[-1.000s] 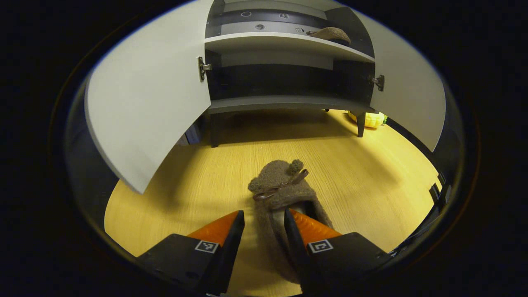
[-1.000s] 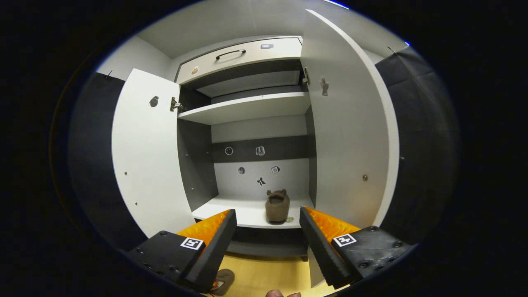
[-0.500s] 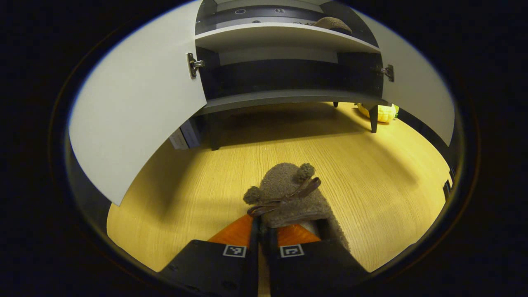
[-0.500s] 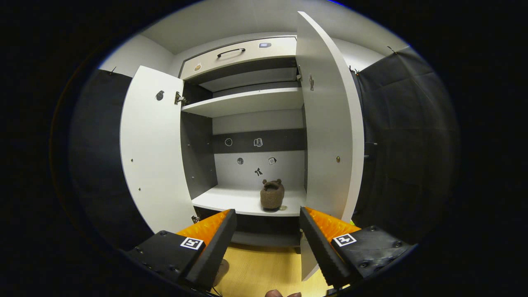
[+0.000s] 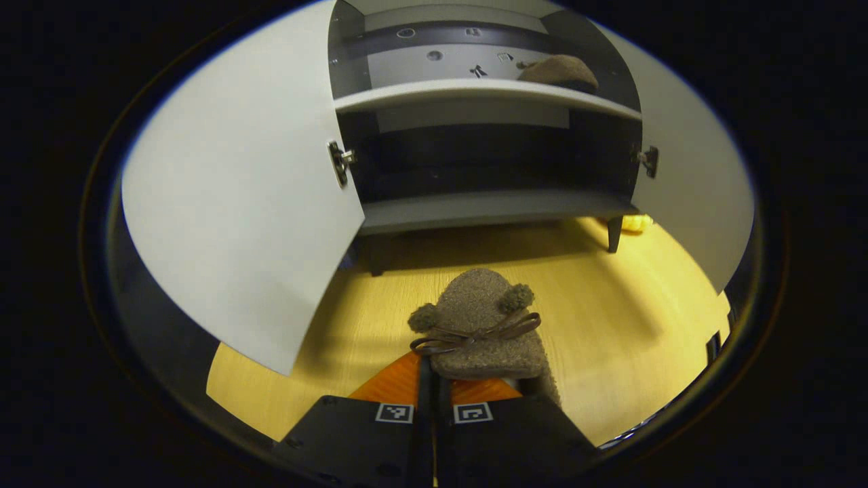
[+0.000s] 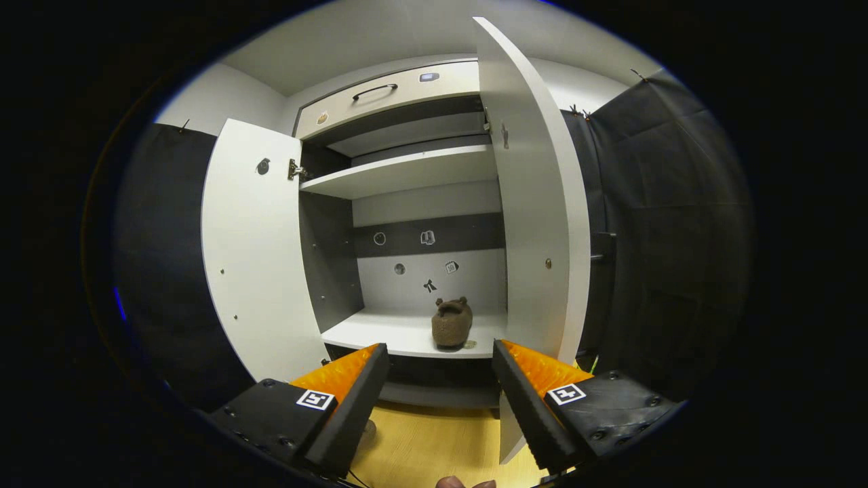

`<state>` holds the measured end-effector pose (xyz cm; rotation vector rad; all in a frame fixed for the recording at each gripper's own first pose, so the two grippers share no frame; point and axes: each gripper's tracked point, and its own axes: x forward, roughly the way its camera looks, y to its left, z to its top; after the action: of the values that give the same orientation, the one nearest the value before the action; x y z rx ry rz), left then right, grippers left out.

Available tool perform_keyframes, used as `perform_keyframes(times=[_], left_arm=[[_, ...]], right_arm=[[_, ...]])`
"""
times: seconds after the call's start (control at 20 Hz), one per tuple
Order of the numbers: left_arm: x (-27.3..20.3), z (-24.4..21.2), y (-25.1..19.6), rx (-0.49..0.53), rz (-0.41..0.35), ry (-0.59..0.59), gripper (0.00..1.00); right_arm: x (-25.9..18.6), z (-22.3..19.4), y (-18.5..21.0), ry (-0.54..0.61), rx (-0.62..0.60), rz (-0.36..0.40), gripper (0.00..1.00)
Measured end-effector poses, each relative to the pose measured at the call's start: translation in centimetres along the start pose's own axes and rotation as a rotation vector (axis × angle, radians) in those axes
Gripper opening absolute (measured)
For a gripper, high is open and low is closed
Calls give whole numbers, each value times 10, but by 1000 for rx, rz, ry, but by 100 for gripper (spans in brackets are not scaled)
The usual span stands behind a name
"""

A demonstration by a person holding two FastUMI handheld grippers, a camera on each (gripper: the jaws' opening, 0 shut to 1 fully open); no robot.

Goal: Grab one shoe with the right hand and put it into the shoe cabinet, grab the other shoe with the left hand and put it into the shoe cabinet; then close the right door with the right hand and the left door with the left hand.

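Since a second ago the left gripper [image 5: 434, 379] has clamped its fingers on the brown slipper [image 5: 485, 325], which juts forward past the tips above the wooden floor [image 5: 610, 318]. The right gripper [image 6: 439, 379] hangs spread and empty; ahead between its fingers the other slipper [image 6: 451, 324] sits on the shoe cabinet [image 6: 407, 176] shelf, both doors open.

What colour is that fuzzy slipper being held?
Brown, with a darker brown bow. The slipper shows best in the left gripper view.
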<state>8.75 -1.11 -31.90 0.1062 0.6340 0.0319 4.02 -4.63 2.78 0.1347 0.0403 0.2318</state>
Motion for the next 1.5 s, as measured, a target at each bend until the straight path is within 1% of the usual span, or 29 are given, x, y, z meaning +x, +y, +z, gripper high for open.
perform_keyframes(times=[0.05, 0.1, 0.15, 0.2, 0.4, 0.65, 0.85, 1.0, 1.05, 1.15, 1.3, 1.5], left_arm=[[-12, 16, 1, -11, 5, -2, 7], [-24, 34, 1, -25, 7, -9, 7], [-34, 54, 0, -40, 3, -20, 7], [-46, 77, -1, -56, -6, -36, 7], [-77, 172, 4, -74, -15, -139, 7], [-78, 272, -1, -81, -50, -234, 7], [-57, 331, 0, -62, -24, -284, 7], [-30, 366, -3, -93, -43, -288, 7], [-22, 378, -2, -97, -40, -289, 6], [-2, 402, 0, -84, -23, -292, 7], [36, 423, 0, -66, -9, -263, 7], [88, 429, -3, -55, 13, -178, 7]], right_arm=[[-1, 2, -2, -6, 3, -1, 98], [-2, 4, -4, -13, 5, -3, 100], [-3, 5, -6, -18, 7, -2, 98], [-3, 3, -8, -21, 5, -2, 98], [-7, -4, -20, -9, 11, -14, 98], [-13, -11, -29, -8, 12, -24, 98], [-20, -19, -33, 2, 9, -41, 98], [-24, -23, -38, 12, 17, -60, 98], [-25, -24, -40, 14, 17, -69, 98], [-26, -24, -46, 15, 17, -86, 98], [-29, -23, -53, 10, 21, -105, 98], [-32, -23, -62, 11, 26, -132, 98]])
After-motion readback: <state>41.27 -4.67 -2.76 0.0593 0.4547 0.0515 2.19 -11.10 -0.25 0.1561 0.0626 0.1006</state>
